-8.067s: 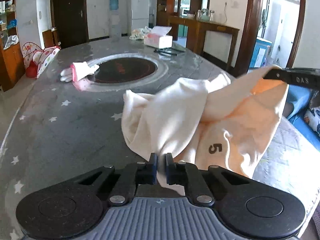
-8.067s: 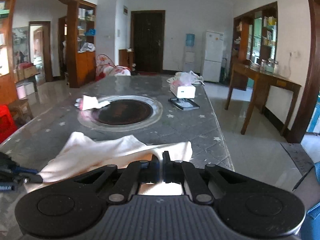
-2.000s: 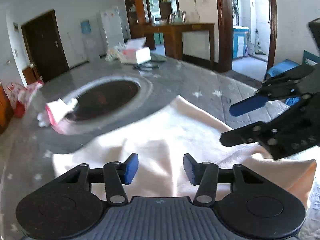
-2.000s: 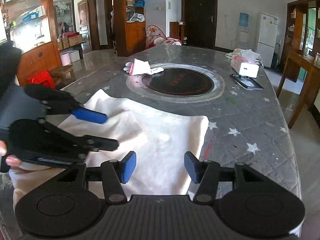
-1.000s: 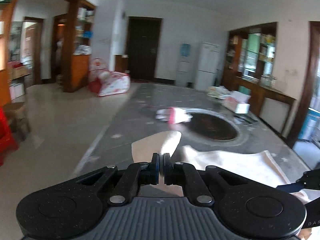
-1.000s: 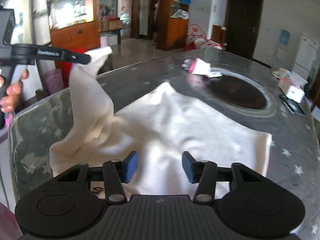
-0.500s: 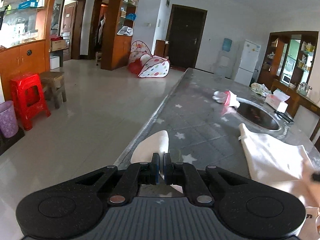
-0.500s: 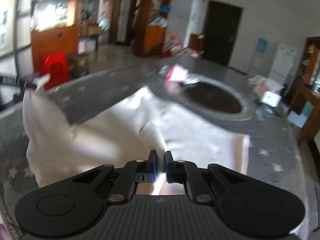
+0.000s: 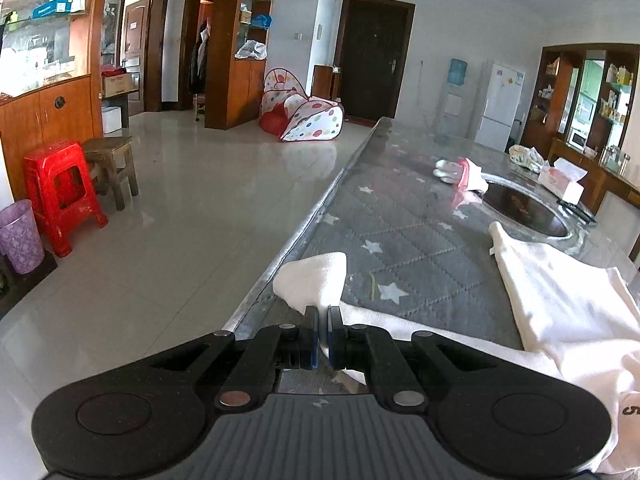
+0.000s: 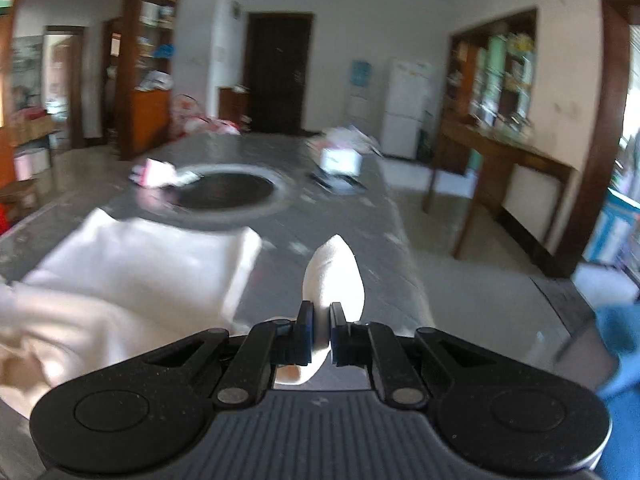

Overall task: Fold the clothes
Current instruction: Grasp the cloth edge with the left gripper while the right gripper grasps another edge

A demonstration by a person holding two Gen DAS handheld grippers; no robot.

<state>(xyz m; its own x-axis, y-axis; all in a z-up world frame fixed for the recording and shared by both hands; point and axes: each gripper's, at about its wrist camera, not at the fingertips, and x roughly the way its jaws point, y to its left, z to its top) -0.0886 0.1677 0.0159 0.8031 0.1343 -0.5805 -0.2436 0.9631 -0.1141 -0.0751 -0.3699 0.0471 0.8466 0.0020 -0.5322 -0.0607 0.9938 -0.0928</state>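
A cream garment (image 9: 560,300) lies spread on the grey star-patterned table (image 9: 400,232), running off to the right in the left wrist view. My left gripper (image 9: 323,316) is shut on one corner of it near the table's left edge, and the corner sticks up past the fingertips. In the blurred right wrist view the same cream garment (image 10: 140,264) lies to the left. My right gripper (image 10: 321,312) is shut on another corner, which stands up as a pointed flap near the table's right edge.
A dark round inset (image 9: 520,208) sits in the table's middle with a pink-and-white cloth (image 9: 460,170) beside it. A tissue box (image 9: 560,186) stands further back. Left of the table are bare floor tiles, a red stool (image 9: 60,192) and a purple bin (image 9: 20,236).
My right gripper closed on a corner of the garment and swung it to the right. My left gripper carried its corner to the table's left edge and lowered it.
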